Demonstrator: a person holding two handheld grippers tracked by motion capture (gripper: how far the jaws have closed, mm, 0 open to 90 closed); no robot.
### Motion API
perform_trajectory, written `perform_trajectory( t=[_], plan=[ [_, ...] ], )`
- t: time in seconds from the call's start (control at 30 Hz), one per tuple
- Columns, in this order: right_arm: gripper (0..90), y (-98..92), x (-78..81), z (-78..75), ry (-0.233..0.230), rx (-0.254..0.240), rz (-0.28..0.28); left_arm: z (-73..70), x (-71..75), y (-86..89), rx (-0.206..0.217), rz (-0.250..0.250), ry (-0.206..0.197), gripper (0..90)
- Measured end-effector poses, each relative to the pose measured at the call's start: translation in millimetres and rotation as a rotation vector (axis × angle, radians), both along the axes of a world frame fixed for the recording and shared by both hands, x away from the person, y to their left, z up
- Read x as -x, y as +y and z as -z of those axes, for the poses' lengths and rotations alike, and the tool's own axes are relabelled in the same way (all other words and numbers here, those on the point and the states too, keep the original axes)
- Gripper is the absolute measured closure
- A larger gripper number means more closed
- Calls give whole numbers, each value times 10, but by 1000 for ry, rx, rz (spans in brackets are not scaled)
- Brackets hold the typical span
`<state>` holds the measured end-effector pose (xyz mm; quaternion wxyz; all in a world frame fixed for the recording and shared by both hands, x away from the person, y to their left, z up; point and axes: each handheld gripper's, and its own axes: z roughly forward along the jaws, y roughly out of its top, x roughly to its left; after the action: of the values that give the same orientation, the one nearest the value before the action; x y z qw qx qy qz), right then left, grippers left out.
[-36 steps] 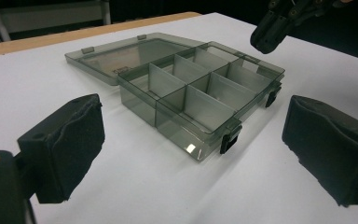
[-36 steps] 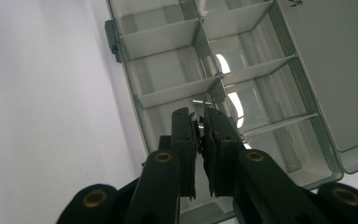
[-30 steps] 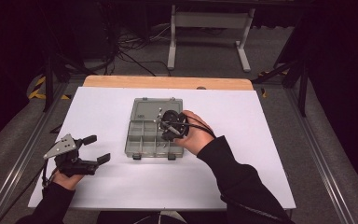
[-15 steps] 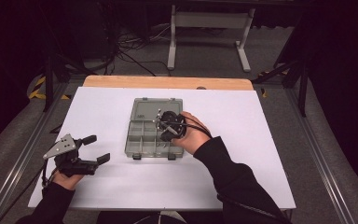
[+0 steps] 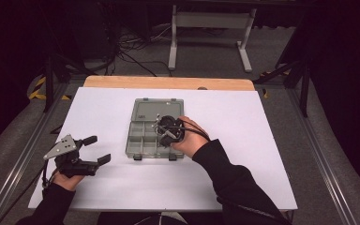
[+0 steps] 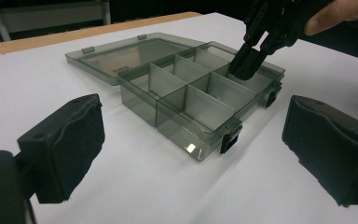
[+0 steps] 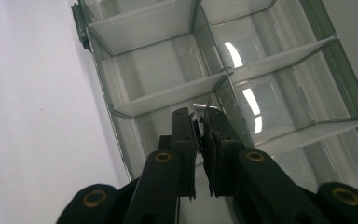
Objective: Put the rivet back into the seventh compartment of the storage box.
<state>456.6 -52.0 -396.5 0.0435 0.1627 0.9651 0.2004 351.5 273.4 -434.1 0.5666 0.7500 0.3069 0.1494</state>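
A clear grey compartment box [image 5: 143,140] lies open in the middle of the white table, its lid [image 5: 157,111] folded flat on the far side. My right gripper [image 5: 165,132] points down into a compartment on the box's right side [image 6: 261,77], and its tips [image 6: 244,70] are below the rim. Its jaws are nearly together [image 7: 199,116], and a small thing seems pinched between the pads; I cannot make out what it is. The compartments [image 7: 168,60] that show look empty. My left gripper [image 5: 98,149] rests on the table left of the box, open, with nothing between its pads [image 6: 67,135].
The white table top [image 5: 243,140] has a wooden strip [image 5: 168,82] along its far edge. Metal rails run down both sides. The box's front latches [image 6: 228,137] face the person. Behind the table stand a stand frame and loose cables on the floor.
The right gripper has sunk a little deeper into the box's right compartment. The left gripper has stayed where it was.
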Motion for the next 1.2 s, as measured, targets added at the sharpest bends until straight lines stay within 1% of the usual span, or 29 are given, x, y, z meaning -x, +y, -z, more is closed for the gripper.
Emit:
perform_trajectory(
  t=[0.3,0.53,0.77,0.97,1.1,1.17,1.2],
  plan=[
    [830,41,16,97,27,18,-11,2,-1,-2,2,-2,1,61],
    [830,67,24,160,37,25,-21,0,1,-3,3,1,2,62],
    [830,89,43,167,39,36,-27,-3,9,-8,0,4,2,62],
    [829,87,50,182,47,37,-21,-6,6,-2,-4,7,-6,62],
    [827,95,62,178,50,34,-25,-3,8,-8,0,5,1,62],
    [811,99,65,173,45,30,-31,-4,9,-6,-4,7,4,62],
    [790,97,65,167,36,30,-34,-4,10,-5,-4,7,4,62]
  ],
)
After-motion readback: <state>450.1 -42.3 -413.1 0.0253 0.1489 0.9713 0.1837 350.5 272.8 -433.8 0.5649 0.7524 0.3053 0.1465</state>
